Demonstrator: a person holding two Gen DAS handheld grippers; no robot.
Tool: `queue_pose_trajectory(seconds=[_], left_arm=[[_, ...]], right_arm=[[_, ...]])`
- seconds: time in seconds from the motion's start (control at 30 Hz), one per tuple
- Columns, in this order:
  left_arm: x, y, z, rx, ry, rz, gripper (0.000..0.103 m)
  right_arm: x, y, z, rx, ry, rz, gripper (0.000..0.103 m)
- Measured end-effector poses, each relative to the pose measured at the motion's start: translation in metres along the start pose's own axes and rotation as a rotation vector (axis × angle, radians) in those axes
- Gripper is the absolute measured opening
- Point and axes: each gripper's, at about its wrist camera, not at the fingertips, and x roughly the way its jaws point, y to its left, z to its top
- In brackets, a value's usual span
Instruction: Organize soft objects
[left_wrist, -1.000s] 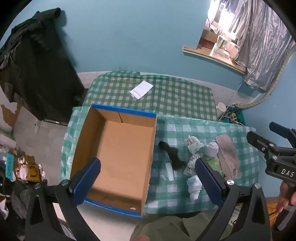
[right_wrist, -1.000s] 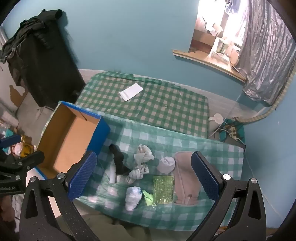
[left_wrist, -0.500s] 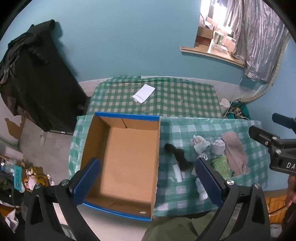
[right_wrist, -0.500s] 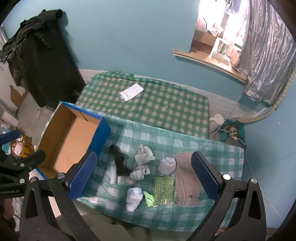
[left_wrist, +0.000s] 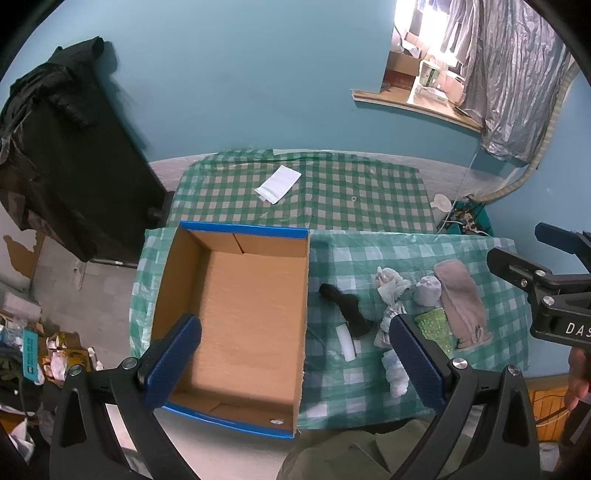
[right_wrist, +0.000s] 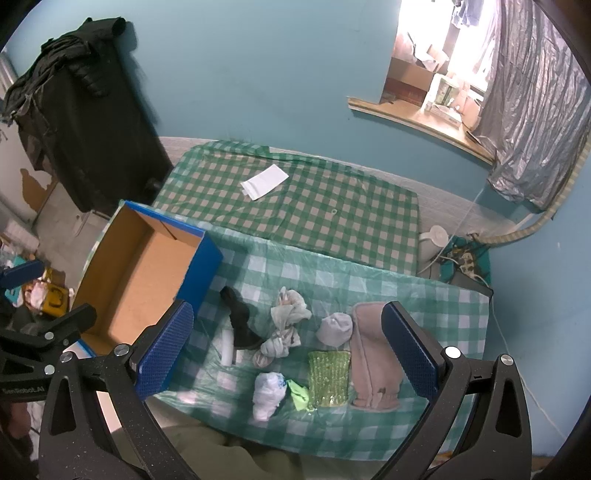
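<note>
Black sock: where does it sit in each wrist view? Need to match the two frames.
Left wrist: black sock lies right of centre on the checked cloth, just right of the cardboard box, between the tongs.
Right wrist: black sock lies left of centre, just right of the box's blue corner.
Shared landmark: the white paper on the far checked cloth, above the sock in both.

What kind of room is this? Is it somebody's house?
Probably a room in a home, maybe a spare or work room. A table with a green checked cloth stands by a painted blue wall, a silver curtain hangs at a window, and dark clothes are draped over something at the left.
</note>
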Motion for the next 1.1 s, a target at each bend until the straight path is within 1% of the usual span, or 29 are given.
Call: queue_pose_trajectory(seconds=[0.2,0.37,0.5,1.1], left_arm=[[0.0053,0.0002,-0.0010,-0.018,0.027,-0.011,0.102],[0.0053,-0.0019,-0.0032,-0.009,0.012,-0.008,0.102],[0.0065,-0.0038,-0.0038,-0.003,0.019,-0.004,0.102],[0.0081,-0.0064,-0.0080,-0.006,0.041,-0.008,0.102]], right_arm=[[0.0014,0.0005,0.0007,0.000,0.000,0.004,0.102],[0.0021,-0.0001,-0.0005,0.002,0.001,0.005,0.102],[0.0016,0.0048,-0.0044,0.005,0.000,0.010,0.102],[0.0034,0.0044,-0.0052,0.008,0.000,0.013,0.102]])
